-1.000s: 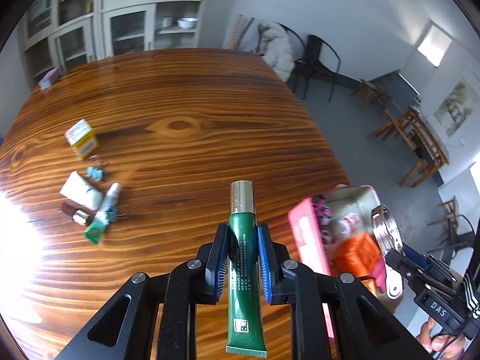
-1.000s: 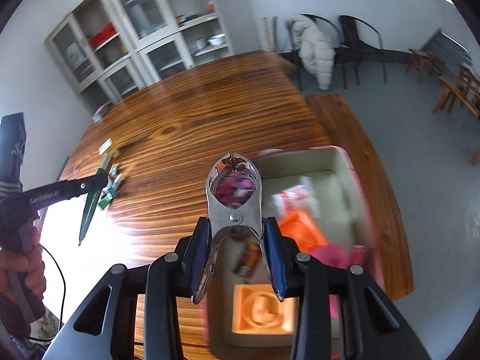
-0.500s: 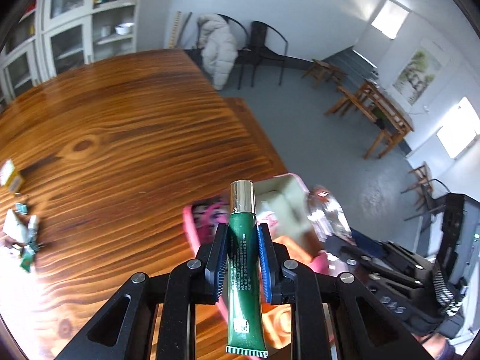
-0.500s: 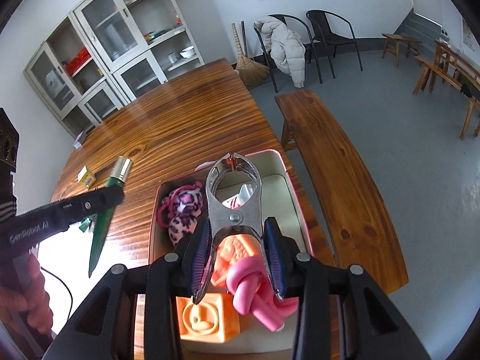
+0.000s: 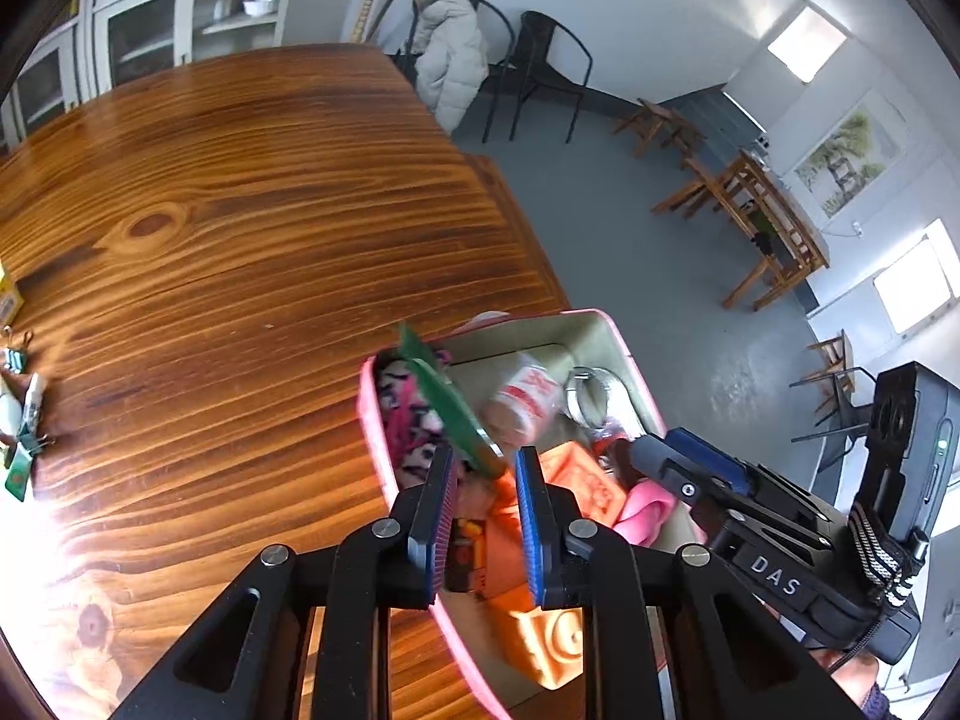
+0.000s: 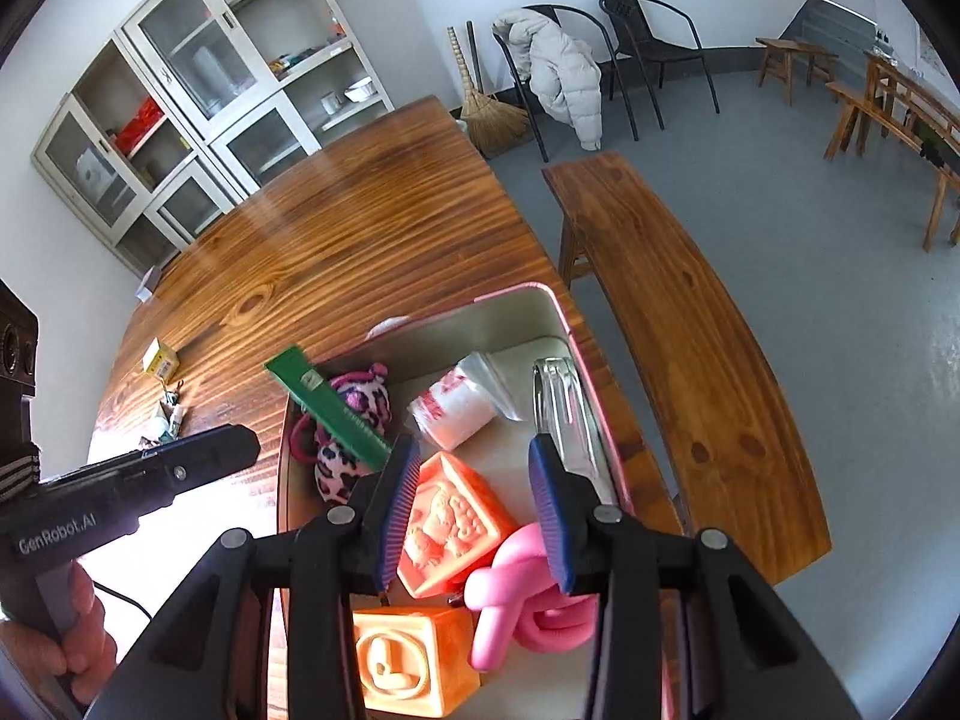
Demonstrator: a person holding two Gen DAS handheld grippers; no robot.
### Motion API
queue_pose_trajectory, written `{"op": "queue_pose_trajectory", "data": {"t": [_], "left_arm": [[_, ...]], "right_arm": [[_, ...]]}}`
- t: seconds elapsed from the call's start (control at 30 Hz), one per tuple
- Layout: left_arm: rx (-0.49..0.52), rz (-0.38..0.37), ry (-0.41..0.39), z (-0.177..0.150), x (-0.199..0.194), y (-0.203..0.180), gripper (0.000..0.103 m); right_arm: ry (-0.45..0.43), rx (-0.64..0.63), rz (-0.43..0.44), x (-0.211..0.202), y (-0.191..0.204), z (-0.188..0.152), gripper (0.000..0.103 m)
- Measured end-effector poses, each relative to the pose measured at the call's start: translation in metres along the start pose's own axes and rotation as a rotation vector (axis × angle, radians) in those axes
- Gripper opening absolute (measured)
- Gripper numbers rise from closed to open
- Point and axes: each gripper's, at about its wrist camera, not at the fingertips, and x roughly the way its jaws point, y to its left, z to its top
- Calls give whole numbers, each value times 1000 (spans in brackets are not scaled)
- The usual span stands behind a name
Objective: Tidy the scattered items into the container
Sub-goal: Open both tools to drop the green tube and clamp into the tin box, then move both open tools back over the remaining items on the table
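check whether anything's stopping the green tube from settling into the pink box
Yes: the green tube leans on the leopard-print plush by the left wall of the pink box, its flat end poking over the rim.

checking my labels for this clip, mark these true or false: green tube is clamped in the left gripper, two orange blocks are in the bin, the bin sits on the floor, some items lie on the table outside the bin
1. The green plastic tube is clamped in the left gripper. False: the green plastic tube is loose, slanting across the rim of the pink rectangular bin, ahead of the left gripper.
2. Two orange embossed blocks are in the bin. True: and.
3. The bin sits on the floor. False: it stands on the wooden table.
4. Items lie on the table outside the bin. True, for example a small yellow box.
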Motion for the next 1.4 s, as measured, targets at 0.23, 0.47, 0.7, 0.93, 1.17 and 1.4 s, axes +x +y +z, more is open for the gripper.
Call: {"op": "queue_pose_trajectory", "data": {"t": [0.23, 0.47, 0.7, 0.93, 1.17, 1.4], "left_arm": [[20, 59, -9, -5, -9, 10, 21], [-25, 80, -3, -9, -16, 31, 21], [-72, 124, -4, -16, -26, 57, 21], [-133, 205, -59, -27, -45, 85, 91], [-218, 250, -76, -34, -63, 123, 92], [-309, 295, -77, -50, -83, 170, 92]], "right_arm": [[10, -22, 10, 2, 15, 0, 42], [15, -56, 19, 6, 33, 0, 42], [34, -93, 16, 13, 54, -1, 42], [41, -130, 37, 19, 80, -2, 49], [51, -173, 63, 28, 109, -5, 57], [88, -219, 100, 46, 146, -11, 57]]}}
